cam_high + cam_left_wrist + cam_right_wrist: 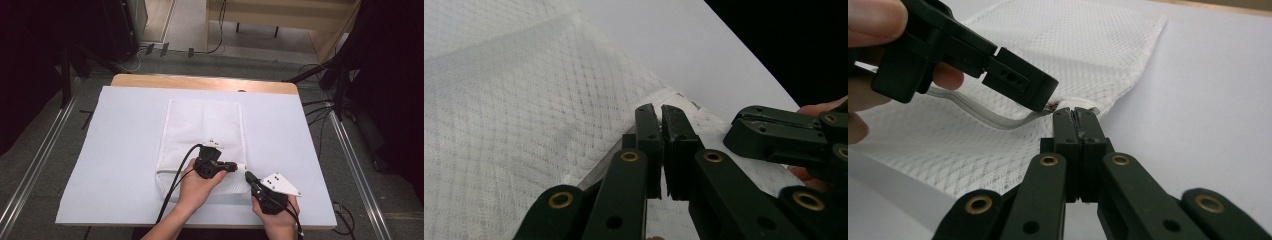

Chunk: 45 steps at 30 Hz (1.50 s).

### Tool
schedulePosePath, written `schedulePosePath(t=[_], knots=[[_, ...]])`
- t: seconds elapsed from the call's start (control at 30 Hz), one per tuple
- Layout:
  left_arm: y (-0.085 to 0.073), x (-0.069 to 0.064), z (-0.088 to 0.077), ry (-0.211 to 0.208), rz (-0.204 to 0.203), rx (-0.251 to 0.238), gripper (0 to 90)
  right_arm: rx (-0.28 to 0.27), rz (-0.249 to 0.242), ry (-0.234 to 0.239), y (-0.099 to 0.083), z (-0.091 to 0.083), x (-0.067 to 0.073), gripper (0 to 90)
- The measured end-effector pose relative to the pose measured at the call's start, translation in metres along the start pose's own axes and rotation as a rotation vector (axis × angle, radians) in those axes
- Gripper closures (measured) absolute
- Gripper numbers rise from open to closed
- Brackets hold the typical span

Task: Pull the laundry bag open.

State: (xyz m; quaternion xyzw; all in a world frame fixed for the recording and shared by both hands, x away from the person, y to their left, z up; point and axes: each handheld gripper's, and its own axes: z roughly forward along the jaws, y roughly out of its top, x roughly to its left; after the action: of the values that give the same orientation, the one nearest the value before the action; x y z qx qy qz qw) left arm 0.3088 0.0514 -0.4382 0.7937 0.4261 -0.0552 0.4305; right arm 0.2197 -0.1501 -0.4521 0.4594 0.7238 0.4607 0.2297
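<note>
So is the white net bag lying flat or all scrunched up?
Flat. The net bag lies spread out on the white sheet, smooth with no bunching; the left gripper and right gripper pinch its near corner.

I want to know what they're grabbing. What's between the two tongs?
In the right gripper view, the corner of the white mesh bag with its zipper end lies between the left tongs and right tongs; both are shut there.

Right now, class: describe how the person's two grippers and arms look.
The left gripper and right gripper are black, each with two flat jaws on arms with brass-coloured rivets. A black cable trails from each. The right gripper carries a grey three-cornered plate. The forearms are bare, without sleeves.
</note>
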Motion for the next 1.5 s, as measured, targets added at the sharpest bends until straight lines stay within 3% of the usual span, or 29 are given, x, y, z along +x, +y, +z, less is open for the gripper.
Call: schedulePosePath(t=[0.07,0.4,0.6,1.03,1.27,1.5], knots=[[-0.001,0.001,-0.001,-0.003,-0.004,-0.008,88.1,0.006,0.005,0.006,0.0,0.0,-0.001,90.0],[-0.012,0.007,-0.005,0.012,0.014,-0.013,88.2,0.008,-0.061,-0.026,0.002,0.0,0.008,90.0],[-0.014,0.006,-0.009,0.046,0.056,-0.006,88.3,0.011,-0.069,-0.028,0.003,-0.001,0.011,90.0],[-0.022,0.016,-0.015,0.042,0.042,0.007,88.3,0.029,-0.077,-0.018,0.002,-0.001,0.013,90.0],[-0.03,0.029,-0.019,0.089,0.029,0.017,88.3,0.033,-0.085,-0.029,0.002,-0.003,0.014,90.0],[-0.036,0.048,-0.036,0.13,-0.007,0.007,88.2,0.034,-0.077,-0.039,0.002,-0.005,0.01,90.0]])
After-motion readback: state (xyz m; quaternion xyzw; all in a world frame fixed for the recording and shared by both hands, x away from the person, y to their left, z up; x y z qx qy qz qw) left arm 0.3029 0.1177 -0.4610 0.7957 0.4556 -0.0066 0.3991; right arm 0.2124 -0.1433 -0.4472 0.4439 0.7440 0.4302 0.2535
